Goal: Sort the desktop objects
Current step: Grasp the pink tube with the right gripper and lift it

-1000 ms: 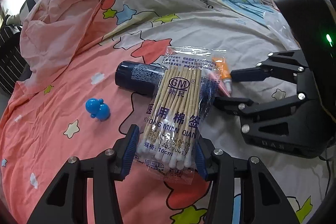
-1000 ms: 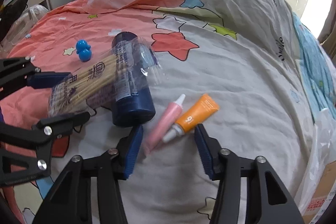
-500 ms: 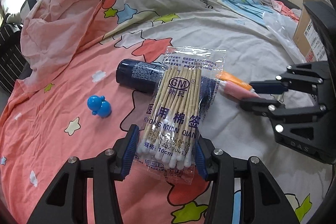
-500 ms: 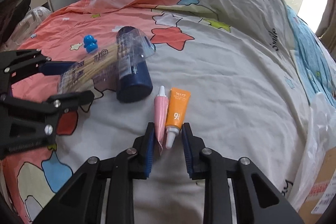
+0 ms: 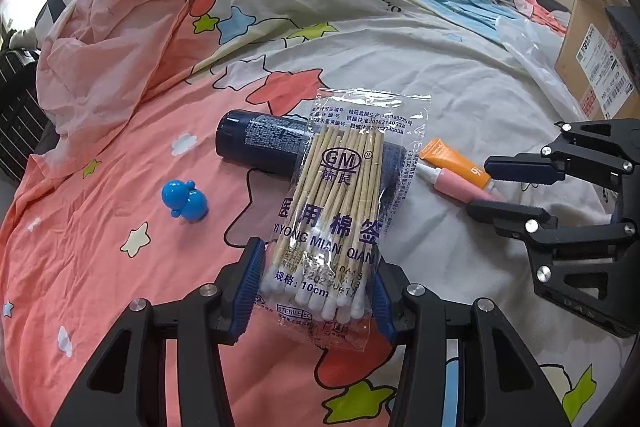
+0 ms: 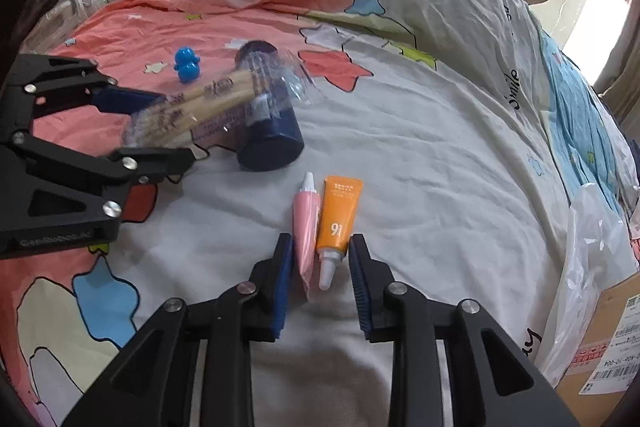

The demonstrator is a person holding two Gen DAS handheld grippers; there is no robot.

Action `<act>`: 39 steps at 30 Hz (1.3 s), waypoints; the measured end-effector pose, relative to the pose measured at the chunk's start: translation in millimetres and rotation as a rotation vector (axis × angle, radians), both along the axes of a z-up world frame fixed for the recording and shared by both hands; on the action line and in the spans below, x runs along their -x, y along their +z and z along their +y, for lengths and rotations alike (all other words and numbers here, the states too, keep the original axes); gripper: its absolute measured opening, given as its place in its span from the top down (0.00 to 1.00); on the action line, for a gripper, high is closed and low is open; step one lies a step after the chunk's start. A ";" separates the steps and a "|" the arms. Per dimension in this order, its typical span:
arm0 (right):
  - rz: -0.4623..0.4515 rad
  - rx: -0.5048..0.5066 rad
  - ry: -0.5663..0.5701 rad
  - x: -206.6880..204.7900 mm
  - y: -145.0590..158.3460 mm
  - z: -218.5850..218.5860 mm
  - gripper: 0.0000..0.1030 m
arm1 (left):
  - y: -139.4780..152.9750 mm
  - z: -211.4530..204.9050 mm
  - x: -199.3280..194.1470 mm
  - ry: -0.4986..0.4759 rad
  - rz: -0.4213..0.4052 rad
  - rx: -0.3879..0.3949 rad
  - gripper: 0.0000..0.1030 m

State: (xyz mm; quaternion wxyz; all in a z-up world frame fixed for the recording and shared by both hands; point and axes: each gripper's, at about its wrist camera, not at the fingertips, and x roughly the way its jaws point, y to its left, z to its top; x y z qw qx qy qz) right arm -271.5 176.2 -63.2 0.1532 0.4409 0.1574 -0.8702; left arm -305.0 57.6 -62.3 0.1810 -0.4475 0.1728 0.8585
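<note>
Left wrist view: the left gripper [image 5: 316, 291] has its fingers clamped on the swab-head end of a cotton swab packet [image 5: 340, 215], lifted above the bed [image 5: 460, 75] near the bed's near edge. The packet is light, its film slick and crinkly, the sticks inside stiff, so a hold across the bundle suits it better than one on loose film. It hides the middle of a dark blue bottle [image 5: 256, 143] lying on its side on the bedding behind it. A small blue figurine [image 5: 185, 201] stands apart towards the bed's left side. On the right, the right gripper [image 5: 482, 189] reaches to an orange tube [image 5: 454, 163] and a pink tube [image 5: 460, 186]; its body is cut off by the picture's edge.

Right wrist view: the right gripper [image 6: 318, 277] straddles both tubes lying side by side on the grey middle of the bed. Its fingers have just been opening slightly; they look a little apart from the tubes rather than pressing, though the pink tube's crimped tail may touch the left finger. The tubes are small, soft and squeezable, and likely to slide against each other, so their firmer cap ends offer a surer hold. The swab packet is motion-blurred here. A cardboard box [image 6: 604, 351] is cut off at the lower right.
</note>
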 end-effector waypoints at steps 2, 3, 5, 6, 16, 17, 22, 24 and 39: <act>0.005 0.006 0.012 -1.2 1.7 -2.3 0.71 | -0.5 0.4 -0.1 -0.003 -0.003 0.002 0.52; 0.009 0.008 0.019 -1.6 2.7 -4.4 0.71 | -0.5 0.6 -0.3 -0.004 -0.003 0.002 0.52; 0.017 0.008 0.030 -1.1 4.0 -9.3 0.70 | 0.0 0.5 -0.8 -0.004 -0.001 0.002 0.52; 0.021 0.008 0.034 -0.7 4.5 -11.9 0.70 | 0.2 0.4 -1.1 -0.004 0.000 0.002 0.52; 0.004 -0.039 0.066 4.7 -4.6 -30.1 0.69 | -1.1 0.2 -2.3 -0.013 -0.006 0.009 0.52; -0.006 -0.029 0.060 6.9 -5.6 -27.9 0.68 | -0.9 0.0 -2.4 -0.013 -0.006 0.008 0.52; -0.071 0.061 0.042 18.2 -9.2 -15.5 0.67 | -1.9 0.2 -2.7 -0.017 -0.014 0.008 0.52; -0.090 0.083 0.034 19.6 -8.7 -13.1 0.69 | -3.1 0.8 -2.8 -0.020 -0.021 0.011 0.52; -0.040 0.053 -0.009 -20.8 34.9 0.0 0.83 | 10.2 8.6 -23.9 -0.015 -0.044 -0.046 0.52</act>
